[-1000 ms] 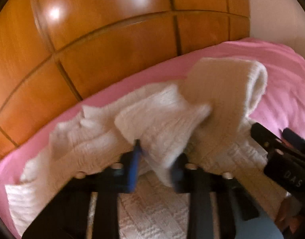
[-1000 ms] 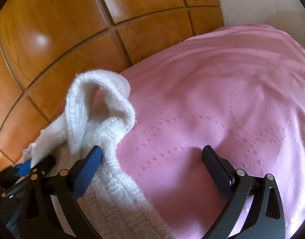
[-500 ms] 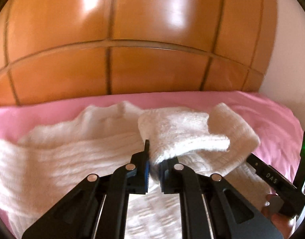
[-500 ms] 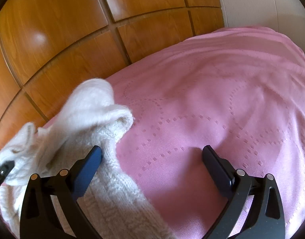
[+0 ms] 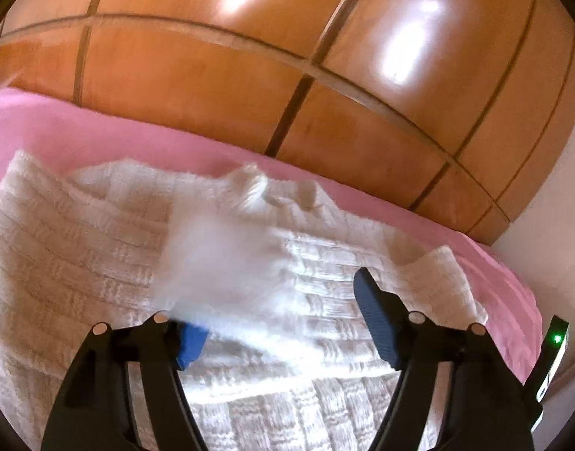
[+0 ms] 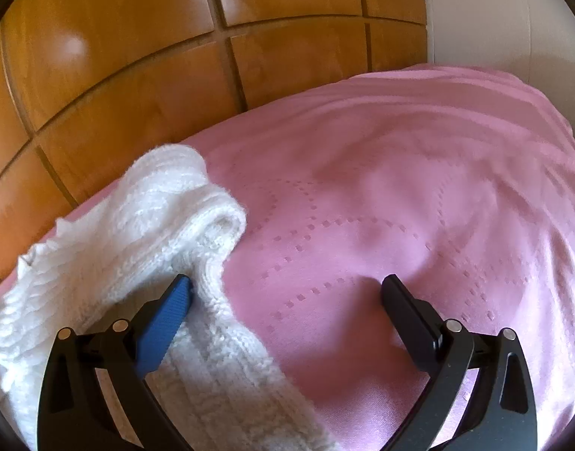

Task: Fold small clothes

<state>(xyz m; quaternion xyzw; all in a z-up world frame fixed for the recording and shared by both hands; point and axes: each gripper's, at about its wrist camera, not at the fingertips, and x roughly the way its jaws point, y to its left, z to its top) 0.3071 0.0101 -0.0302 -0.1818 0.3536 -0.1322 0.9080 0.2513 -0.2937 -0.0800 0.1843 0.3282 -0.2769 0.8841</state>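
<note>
A white knitted sweater (image 5: pixel 80 263) lies spread on the pink bedcover (image 5: pixel 99 139). Its sleeve (image 5: pixel 219 263) is folded across the body and looks blurred, lying over the left pad. My left gripper (image 5: pixel 283 323) is open just above the sweater, holding nothing. In the right wrist view the sweater's right edge (image 6: pixel 137 233) forms a rolled fold at the left. My right gripper (image 6: pixel 287 300) is open and empty, its left finger beside that fold, its right finger over bare bedcover (image 6: pixel 400 195).
A glossy wooden panelled headboard (image 5: pixel 287 56) rises right behind the bed. A white wall (image 6: pixel 494 11) stands at the far right. The right gripper's body with a green light (image 5: pixel 556 338) shows at the right edge of the left wrist view.
My left gripper was shut on the sleeve, carried it leftward over the sweater's body, then opened and let it drop. The right gripper stayed open and nearly still.
</note>
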